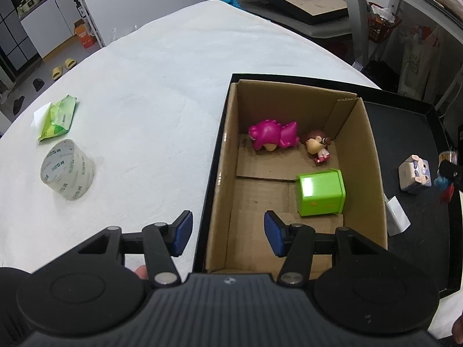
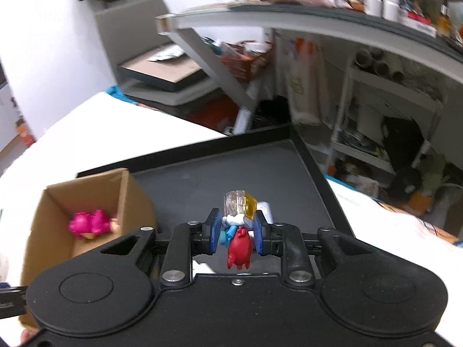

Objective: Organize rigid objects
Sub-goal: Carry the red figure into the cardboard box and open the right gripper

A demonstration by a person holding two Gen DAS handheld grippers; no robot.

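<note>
1. Figurine (image 2: 235, 237) pinched between right tongs (image 2: 235, 235), lifted over the tray (image 2: 289, 173), probably headed for the box (image 2: 43, 231) at 9 o'clock.
2. Left tongs (image 1: 228, 232) wide open, empty, straddling the box wall, likely waiting.
3. Box (image 1: 361, 159) already holds three toys; another toy (image 1: 415, 175) sits on the tray.

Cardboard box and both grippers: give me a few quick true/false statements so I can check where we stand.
1. The cardboard box holds three toys. True: a pink figure, a small doll and a green cube.
2. The left gripper is clamped on the green cube. False: it is open and holds nothing.
3. The right gripper is shut on a blue and red figurine. True.
4. The tape roll lies inside the box. False: it sits on the white table, beside a green packet.
5. The black tray is bare. False: a small white block toy stands on it.
</note>
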